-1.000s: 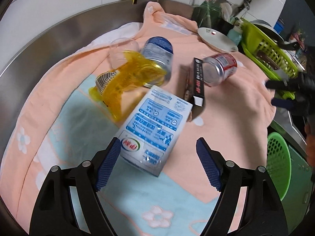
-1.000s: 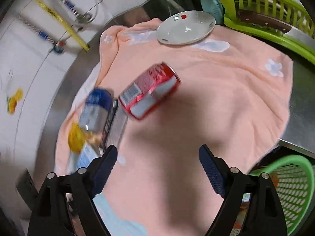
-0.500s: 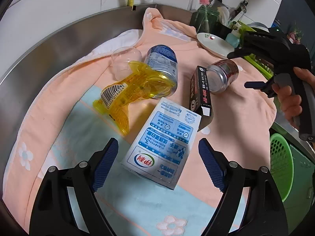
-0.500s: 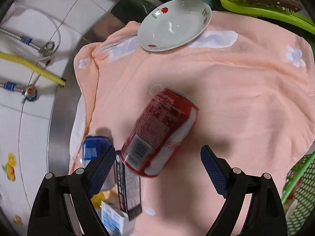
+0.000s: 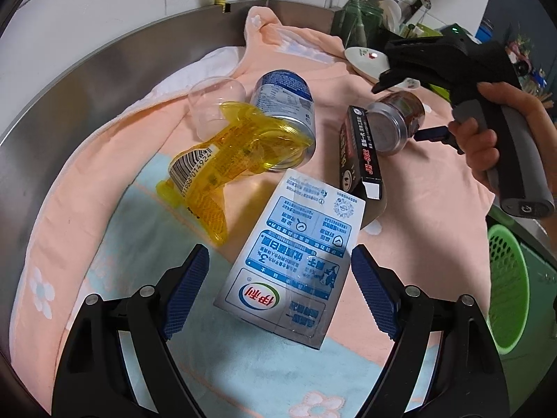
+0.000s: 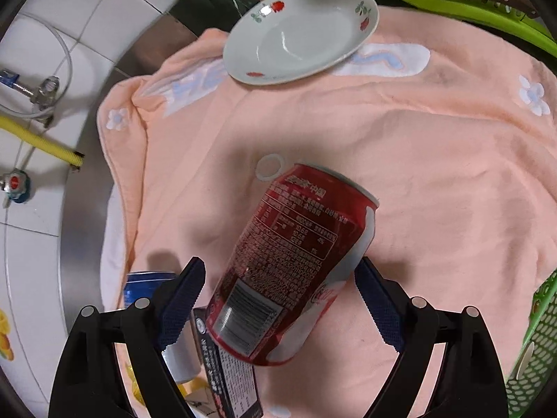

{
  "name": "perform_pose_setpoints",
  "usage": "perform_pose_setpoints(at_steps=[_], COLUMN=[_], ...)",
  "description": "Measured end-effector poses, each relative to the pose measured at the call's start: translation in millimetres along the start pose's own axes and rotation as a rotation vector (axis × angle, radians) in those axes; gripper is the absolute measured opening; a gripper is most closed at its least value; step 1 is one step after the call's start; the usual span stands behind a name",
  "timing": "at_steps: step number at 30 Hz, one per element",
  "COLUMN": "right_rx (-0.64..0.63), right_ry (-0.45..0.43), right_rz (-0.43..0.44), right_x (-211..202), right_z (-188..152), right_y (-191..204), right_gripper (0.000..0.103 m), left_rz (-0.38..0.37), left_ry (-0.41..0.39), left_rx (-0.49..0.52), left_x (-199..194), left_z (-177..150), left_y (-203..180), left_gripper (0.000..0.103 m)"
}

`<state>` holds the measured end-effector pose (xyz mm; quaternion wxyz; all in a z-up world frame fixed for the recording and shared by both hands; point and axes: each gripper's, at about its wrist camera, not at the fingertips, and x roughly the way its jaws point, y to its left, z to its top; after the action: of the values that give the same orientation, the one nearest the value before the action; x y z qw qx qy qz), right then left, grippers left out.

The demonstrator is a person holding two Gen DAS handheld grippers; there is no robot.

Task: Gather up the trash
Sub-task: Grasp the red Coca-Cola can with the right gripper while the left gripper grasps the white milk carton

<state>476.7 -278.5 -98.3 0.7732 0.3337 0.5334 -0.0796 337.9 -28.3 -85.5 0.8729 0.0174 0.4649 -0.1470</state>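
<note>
Two cans (image 5: 283, 104) (image 5: 397, 123), one milk carton (image 5: 296, 264), one black box (image 5: 360, 151), one yellow bottle (image 5: 233, 149), one clear cup (image 5: 212, 99), one plate (image 6: 299, 33).

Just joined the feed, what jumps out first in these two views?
The red can lies on its side on the pink towel, between the open fingers of the right gripper. The left gripper, also open, hovers over a flattened milk carton beside a crushed yellow bottle.

White tiled wall (image 5: 104, 10) — steel counter (image 5: 69, 104) under peach towel (image 6: 435, 160).
</note>
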Motion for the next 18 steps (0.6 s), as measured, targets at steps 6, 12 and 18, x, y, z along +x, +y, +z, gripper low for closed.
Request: perform_pose_setpoints(at_steps=[6, 12, 18], right_rx=[0.019, -0.028, -0.132], right_ry=[0.017, 0.019, 0.02], right_rz=[0.001, -0.006, -0.019], right_x=[10, 4, -5], right_z=[2, 1, -9], right_y=[-4, -5, -8], right_gripper=[0.079, 0.077, 0.076], left_rz=[0.002, 0.013, 0.013], left_ry=[0.014, 0.03, 0.047], left_rx=[0.018, 0.053, 0.083], left_x=[8, 16, 25], left_z=[2, 4, 6], left_y=[-4, -12, -18], left_gripper=[0.086, 0.088, 0.088])
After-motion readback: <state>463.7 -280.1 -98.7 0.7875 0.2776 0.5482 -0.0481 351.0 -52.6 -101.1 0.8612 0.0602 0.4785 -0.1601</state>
